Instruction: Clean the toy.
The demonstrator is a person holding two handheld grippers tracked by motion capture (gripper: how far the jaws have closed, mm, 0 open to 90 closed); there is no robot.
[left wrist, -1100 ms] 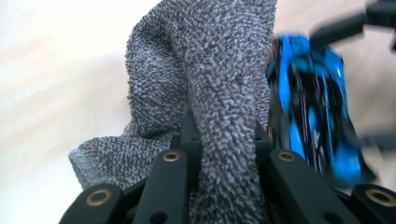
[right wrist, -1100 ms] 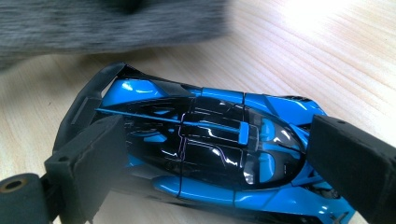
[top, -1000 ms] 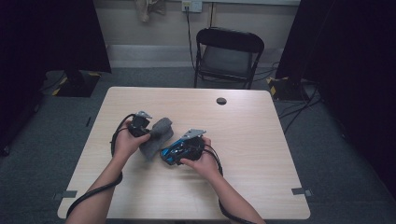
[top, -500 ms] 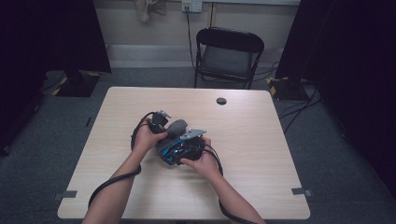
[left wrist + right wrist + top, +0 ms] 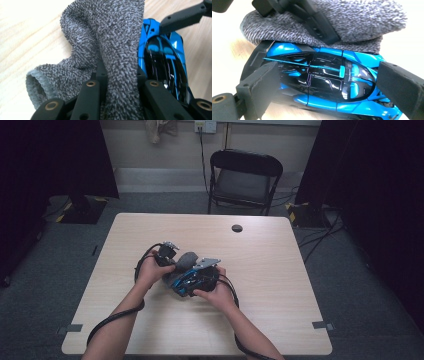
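Note:
A blue and black toy car (image 5: pixel 324 82) lies lengthways between the jaws of my right gripper (image 5: pixel 329 87), which is shut on its two ends. In the high view the car (image 5: pixel 186 284) sits low over the table's middle with the right gripper (image 5: pixel 200 276) around it. My left gripper (image 5: pixel 120 75) is shut on a fold of grey terry cloth (image 5: pixel 107 37), which presses against the car's side (image 5: pixel 162 57). The cloth (image 5: pixel 362 20) drapes over the far edge of the car, and one black finger (image 5: pixel 317 22) of the left gripper crosses it. From above, the left gripper (image 5: pixel 172 262) and cloth (image 5: pixel 189 261) sit just left of the car.
The light wooden table (image 5: pixel 280 280) has a small dark round grommet (image 5: pixel 237 228) near its far edge. A black folding chair (image 5: pixel 245 175) stands behind the table. Black cables trail from both grippers toward the near edge.
My left gripper has carried the grey cloth to the right and slightly down, from apart at the car's left to resting against it. The right gripper and car have stayed put.

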